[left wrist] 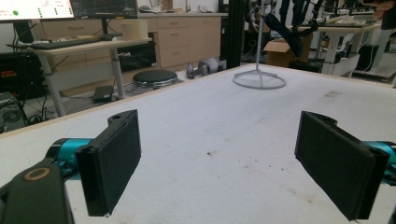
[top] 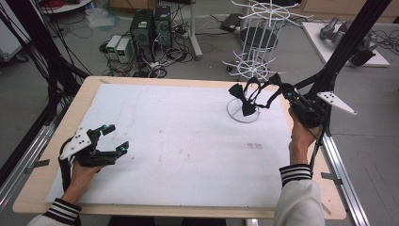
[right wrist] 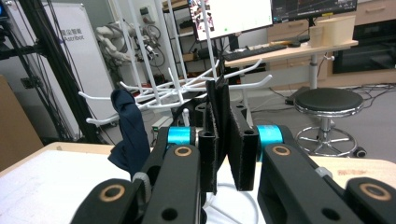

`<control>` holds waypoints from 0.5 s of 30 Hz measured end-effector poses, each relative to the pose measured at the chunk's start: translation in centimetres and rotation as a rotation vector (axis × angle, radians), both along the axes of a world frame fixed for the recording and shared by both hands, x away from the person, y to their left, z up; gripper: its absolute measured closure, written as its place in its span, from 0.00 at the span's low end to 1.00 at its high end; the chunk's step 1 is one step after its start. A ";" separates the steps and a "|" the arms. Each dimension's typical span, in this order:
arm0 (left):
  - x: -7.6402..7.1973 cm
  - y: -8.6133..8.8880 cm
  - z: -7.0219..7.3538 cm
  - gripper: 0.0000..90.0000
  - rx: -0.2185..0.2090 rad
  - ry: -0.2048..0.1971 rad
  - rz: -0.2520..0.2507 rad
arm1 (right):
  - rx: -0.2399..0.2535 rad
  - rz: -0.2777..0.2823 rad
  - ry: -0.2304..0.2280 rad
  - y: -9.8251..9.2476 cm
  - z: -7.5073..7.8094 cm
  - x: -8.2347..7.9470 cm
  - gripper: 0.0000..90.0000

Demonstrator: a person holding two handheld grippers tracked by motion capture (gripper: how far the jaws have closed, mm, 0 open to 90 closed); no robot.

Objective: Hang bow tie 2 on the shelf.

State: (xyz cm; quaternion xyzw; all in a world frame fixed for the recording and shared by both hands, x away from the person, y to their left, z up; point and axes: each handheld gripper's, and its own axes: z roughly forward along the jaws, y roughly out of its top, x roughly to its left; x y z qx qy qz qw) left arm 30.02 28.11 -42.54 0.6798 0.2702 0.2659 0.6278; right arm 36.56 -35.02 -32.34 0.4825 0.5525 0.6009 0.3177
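A dark bow tie point(top: 242, 101) hangs over a small white stand with a ring base point(top: 235, 114) at the table's far right. Its black strap point(top: 261, 89) loops back to my right gripper point(top: 286, 92), which is shut on it. In the right gripper view the pads point(right wrist: 239, 140) press together with the strap point(right wrist: 217, 95) sticking up between them, and the bow tie point(right wrist: 128, 133) dangles to the left. My left gripper point(top: 115, 139) rests at the near left of the white mat, open with nothing between its pads point(left wrist: 112, 163). Its view shows the stand point(left wrist: 259, 79) far ahead.
A tall white wire rack point(top: 261, 37) stands on the floor just beyond the table's far edge. A black frame post point(top: 348, 42) rises at the right edge beside my right hand. Computer towers point(top: 150, 28) and cables lie on the floor behind. A white mat point(top: 188, 141) covers the table.
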 end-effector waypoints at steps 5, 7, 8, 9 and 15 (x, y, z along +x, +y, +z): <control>0.0 -0.1 0.0 0.17 -0.003 0.003 -0.004 | -0.014 -0.005 0.022 0.3 -0.4 0.4 0.93; 0.0 -0.1 0.0 0.17 -0.003 0.003 -0.007 | -0.025 -0.007 0.028 0.5 -0.5 0.5 0.93; 0.0 -0.2 0.0 0.17 -0.004 0.002 -0.008 | -0.034 -0.008 0.032 0.7 -0.6 0.6 0.93; 0.0 -0.2 0.0 0.17 -0.005 0.002 -0.009 | -0.038 -0.008 0.036 0.8 -0.6 0.6 0.93; -0.1 -0.1 0.0 0.17 -0.006 0.000 -0.007 | -0.072 -0.006 0.051 1.4 -0.9 1.2 0.93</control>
